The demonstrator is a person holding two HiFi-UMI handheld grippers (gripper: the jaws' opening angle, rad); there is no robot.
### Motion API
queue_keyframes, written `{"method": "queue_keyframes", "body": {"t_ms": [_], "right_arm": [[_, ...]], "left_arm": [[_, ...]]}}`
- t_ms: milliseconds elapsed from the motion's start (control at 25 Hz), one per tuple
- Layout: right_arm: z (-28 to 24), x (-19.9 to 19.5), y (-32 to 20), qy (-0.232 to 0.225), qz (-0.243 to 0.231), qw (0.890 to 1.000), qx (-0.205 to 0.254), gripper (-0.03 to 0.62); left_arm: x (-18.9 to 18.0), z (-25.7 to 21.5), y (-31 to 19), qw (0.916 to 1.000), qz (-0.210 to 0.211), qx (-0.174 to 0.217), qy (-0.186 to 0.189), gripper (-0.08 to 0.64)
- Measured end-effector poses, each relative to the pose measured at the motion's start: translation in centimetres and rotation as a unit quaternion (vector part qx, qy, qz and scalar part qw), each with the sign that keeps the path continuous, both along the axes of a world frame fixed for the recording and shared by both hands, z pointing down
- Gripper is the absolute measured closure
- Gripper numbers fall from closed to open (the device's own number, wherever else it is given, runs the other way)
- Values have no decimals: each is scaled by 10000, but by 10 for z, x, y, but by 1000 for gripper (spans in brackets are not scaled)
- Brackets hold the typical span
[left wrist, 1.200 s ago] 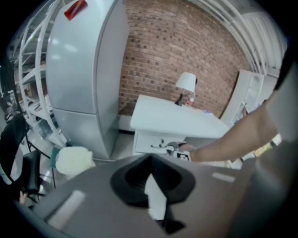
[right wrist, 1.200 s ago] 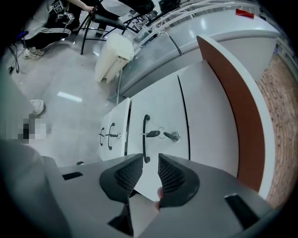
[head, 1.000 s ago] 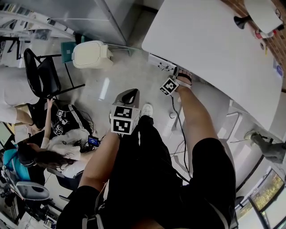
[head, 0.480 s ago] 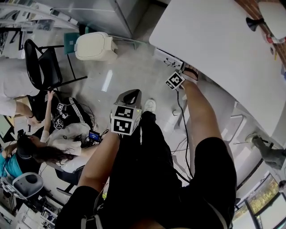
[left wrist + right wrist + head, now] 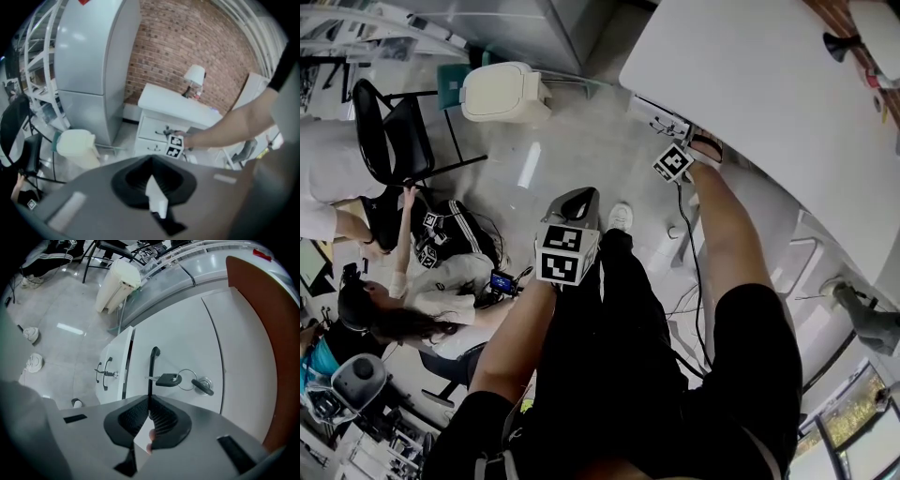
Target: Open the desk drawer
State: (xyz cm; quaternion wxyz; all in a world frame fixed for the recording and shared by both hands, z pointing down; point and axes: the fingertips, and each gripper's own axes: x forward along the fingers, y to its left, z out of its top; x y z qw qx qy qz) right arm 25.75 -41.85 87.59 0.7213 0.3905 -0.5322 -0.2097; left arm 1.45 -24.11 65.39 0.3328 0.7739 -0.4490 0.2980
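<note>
Head view: your right gripper [image 5: 698, 150] has travelled up and outward over the last second, and its marker cube now sits against the front face of the desk [image 5: 750, 94], just below the left end of the near edge. Your left gripper [image 5: 572, 197] has stayed beside your thigh, well apart from the desk. Its jaws are pressed together on nothing and point out over the floor toward the white lidded bin [image 5: 502, 92].

Right gripper view: the jaws are clenched on the lower end of the black bar handle [image 5: 151, 373] of the upper drawer [image 5: 183, 333]. The bar runs straight out from between the pads. Just beside the handle, a key [image 5: 168, 379] hangs by a ring from the lock [image 5: 205, 386] on the same drawer front. The second drawer [image 5: 115, 352] lies next to it across a dark seam and has its own small handle.

Reading: the reach appears to be over and the grip made, so the task stands at the start of the pull. No gap into the drawer body shows, and the upper drawer is judged to be still closed. Draw the handle squarely away from the desk face. A slanted pull could let the thin bar slip out of the pads, and you should keep clear of the hanging key.
</note>
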Motion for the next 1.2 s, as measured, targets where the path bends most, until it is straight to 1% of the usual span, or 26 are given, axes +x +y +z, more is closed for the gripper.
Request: {"method": "queue_keyframes", "body": {"t_ms": [120, 360, 720, 840, 960, 1040, 1120, 1160, 1200], "right_arm": [[0, -5, 5, -30, 104, 9999, -21, 580], [-2, -15, 24, -131, 163, 9998, -75, 580], [0, -32, 68, -282, 230, 9992, -143, 580], [0, -39, 78, -257, 184, 9994, -125, 580], [1, -41, 83, -109, -41, 9998, -145, 580], [2, -39, 83, -44, -106, 9997, -218, 580], [5, -41, 87, -151, -60, 9992, -374, 580], [5, -43, 91, -257, -15, 9986, -458, 550], [5, -45, 96, -373, 43, 9979, -520, 504]], "left_arm": [[-2, 1, -1, 10000, 3, 13, -26, 560], [5, -6, 2, 10000, 66, 14, 15, 560], [12, -16, 3, 9995, 316, 74, 39, 560], [7, -15, 3, 9994, 331, 64, 49, 560], [5, -15, 7, 9994, 335, 51, 66, 561], [4, -14, 10, 9993, 356, 44, 68, 561], [1, -11, 13, 9993, 370, 50, 46, 560], [-1, -10, 14, 9993, 374, 60, 28, 560], [-2, -11, 15, 9993, 378, 68, 19, 561]]}}
